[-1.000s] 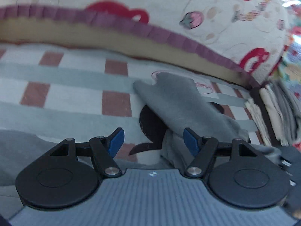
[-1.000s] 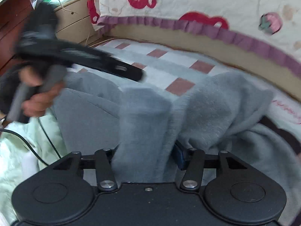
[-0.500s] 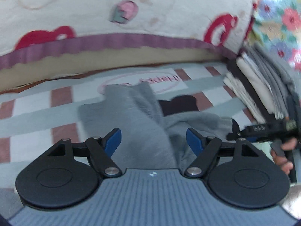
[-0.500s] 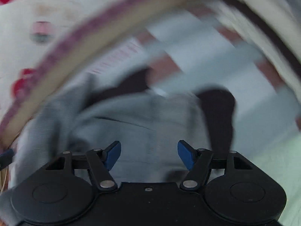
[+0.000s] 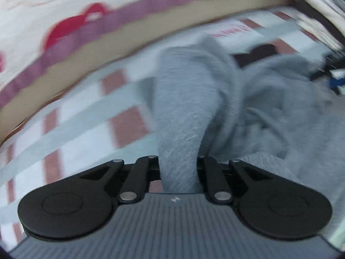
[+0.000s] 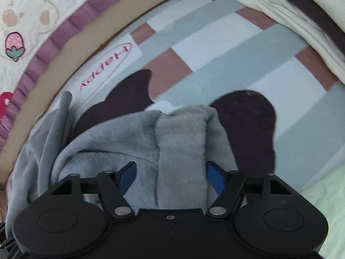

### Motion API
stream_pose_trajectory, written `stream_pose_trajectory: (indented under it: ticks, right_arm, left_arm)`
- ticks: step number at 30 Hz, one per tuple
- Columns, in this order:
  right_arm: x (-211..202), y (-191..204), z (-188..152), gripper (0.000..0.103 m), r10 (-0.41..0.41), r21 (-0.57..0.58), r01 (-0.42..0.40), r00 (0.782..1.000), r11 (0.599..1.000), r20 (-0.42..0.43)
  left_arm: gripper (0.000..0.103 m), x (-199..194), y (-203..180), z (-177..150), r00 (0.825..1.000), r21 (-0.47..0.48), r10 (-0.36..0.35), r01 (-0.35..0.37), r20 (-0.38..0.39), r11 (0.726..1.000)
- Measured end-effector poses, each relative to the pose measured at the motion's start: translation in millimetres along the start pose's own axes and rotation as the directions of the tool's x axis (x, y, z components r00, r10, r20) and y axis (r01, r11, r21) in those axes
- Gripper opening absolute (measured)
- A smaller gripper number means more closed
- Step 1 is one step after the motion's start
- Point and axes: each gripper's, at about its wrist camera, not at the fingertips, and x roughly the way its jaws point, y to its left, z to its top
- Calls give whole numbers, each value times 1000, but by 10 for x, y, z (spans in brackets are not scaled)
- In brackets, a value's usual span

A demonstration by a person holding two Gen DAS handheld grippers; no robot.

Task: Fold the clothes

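Left gripper [image 5: 178, 168]: jaws drawn together on a strip of the grey garment [image 5: 185, 108], which fills the gap between them so the pads are hidden.
Right gripper [image 6: 170, 173]: jaws apart, blue pads [image 6: 127, 176] showing on both sides; a ribbed cuff [image 6: 181, 151] of the same garment lies between them; I cannot tell whether either pad touches it.
Grey garment: rumpled on the bed just ahead of both grippers; in the left view the gripped strip runs forward and the rest bunches to the right.
Checked bedsheet [image 6: 226, 49]: under and beyond the garment, with grey bands, brown squares, a dark cartoon shape and a "Happy" label.
Quilt [image 5: 75, 13]: farthest back, cream with red prints and a purple ruffle.
Folded clothes [image 6: 286, 19]: stacked far right of the right gripper.
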Motion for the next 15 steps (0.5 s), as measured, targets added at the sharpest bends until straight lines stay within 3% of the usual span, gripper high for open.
stream_pose_trajectory:
  ticks: [2, 4, 6, 9, 13, 14, 15]
  right_arm:
    - [8, 16, 17, 79, 14, 0, -14, 1000, 1000, 8]
    - [15, 31, 34, 79, 27, 0, -27, 999, 1000, 17]
    - [-9, 47, 30, 78, 26, -11, -26, 999, 1000, 26]
    - [2, 58, 27, 78, 3, -21, -2, 1000, 1000, 19]
    - [31, 56, 33, 78, -4, -24, 4, 1000, 1000, 12]
    - [36, 55, 32, 78, -1, -26, 1, 1000, 1000, 14]
    - [23, 71, 20, 69, -8, -49, 10, 999, 999, 35]
  left_arm:
    - [11, -66, 243, -60, 996, -73, 85, -85, 2, 994]
    - [13, -108, 433, -114, 977, -131, 214, -214, -13, 968]
    - [14, -175, 538, -153, 963, -166, 270, -267, -9, 949]
    - [18, -301, 570, -145, 978, -192, 201, -189, 46, 963]
    - [52, -440, 324, -10, 978, -74, 151, -142, 143, 987]
    - [53, -452, 236, 34, 977, -35, 136, -132, 164, 991]
    - [55, -444, 138, 90, 977, 0, 122, -124, 172, 992]
